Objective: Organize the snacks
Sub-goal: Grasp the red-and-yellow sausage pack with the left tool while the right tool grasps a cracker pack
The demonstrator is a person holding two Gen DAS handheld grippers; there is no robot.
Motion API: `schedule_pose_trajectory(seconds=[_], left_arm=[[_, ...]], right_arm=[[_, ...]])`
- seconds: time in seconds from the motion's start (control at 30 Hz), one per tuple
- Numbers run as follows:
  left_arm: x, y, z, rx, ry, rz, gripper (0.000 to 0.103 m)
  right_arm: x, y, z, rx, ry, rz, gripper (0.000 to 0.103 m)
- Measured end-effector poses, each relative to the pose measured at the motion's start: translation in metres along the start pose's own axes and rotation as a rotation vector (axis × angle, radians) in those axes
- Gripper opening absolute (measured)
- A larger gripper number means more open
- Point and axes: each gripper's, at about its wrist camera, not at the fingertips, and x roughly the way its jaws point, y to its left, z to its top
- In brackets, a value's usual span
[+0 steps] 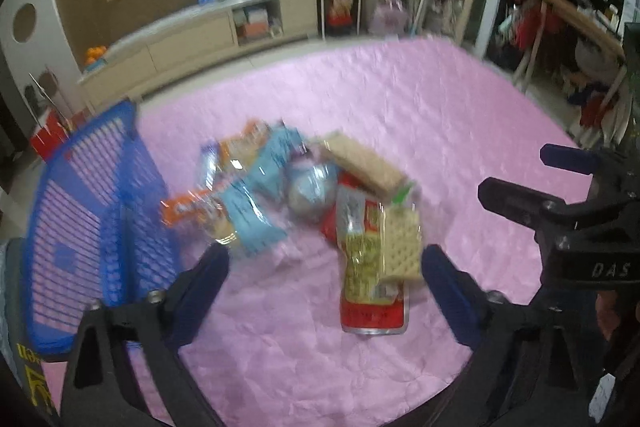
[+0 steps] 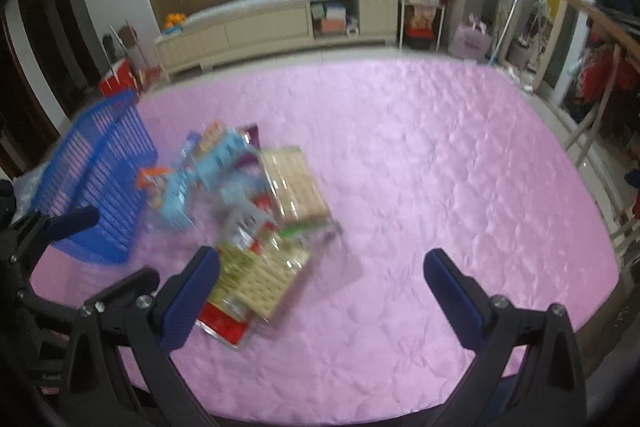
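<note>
Left wrist view: the left claw (image 1: 326, 269) hangs with its jaws spread wide above a pink quilted bed (image 1: 420, 115), nothing pinched between them. The snacks (image 1: 304, 195) lie in a loose heap on the bed just ahead of the fingertips. Nearest is a red packet (image 1: 370, 311) lying lengthwise toward the camera, with a clear pack of pale crackers (image 1: 402, 247) resting on its upper right side. Behind these sit a long pack of tan biscuits (image 1: 364, 165), some light blue wrappers (image 1: 256, 215) and an orange one (image 1: 186, 209); blur hides their print. A blue slatted basket (image 1: 92, 211) stands tilted just left of the heap, its open side facing the snacks. The right claw (image 1: 532, 173) shows at the right edge, jaws apart.

Right wrist view: the right claw (image 2: 322, 281) is likewise spread and empty, over bare quilt to the right of the heap, its left finger overlapping the red packet's edge in the picture. Whether it touches, I cannot tell.
</note>
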Motion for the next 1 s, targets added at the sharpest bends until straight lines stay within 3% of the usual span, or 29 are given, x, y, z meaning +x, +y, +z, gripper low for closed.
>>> schedule_pose_trajectory(seconds=[0.13, 0.27, 0.33, 0.53, 0.63, 1.0], left_arm=[[0.047, 0.002, -0.006, -0.015, 0.145, -0.046, 0.08], [0.073, 0.005, -0.015, -0.028, 0.211, -0.073, 0.067], [0.085, 0.005, -0.018, -0.034, 0.236, -0.088, 0.05], [0.094, 0.005, -0.022, -0.044, 0.23, -0.118, 0.012], [0.093, 0.008, -0.025, -0.064, 0.224, -0.129, 0.007], [0.083, 0.027, -0.035, -0.073, 0.2, -0.168, 0.004]], right_arm=[[0.029, -0.007, -0.011, -0.004, 0.088, 0.043, 0.1], [0.051, -0.011, -0.018, 0.008, 0.148, 0.058, 0.097], [0.056, -0.013, -0.019, 0.018, 0.166, 0.06, 0.097], [0.072, -0.014, -0.018, 0.047, 0.207, 0.069, 0.097], [0.082, -0.008, -0.017, 0.07, 0.25, 0.092, 0.097], [0.111, 0.02, -0.007, 0.113, 0.349, 0.096, 0.097]])
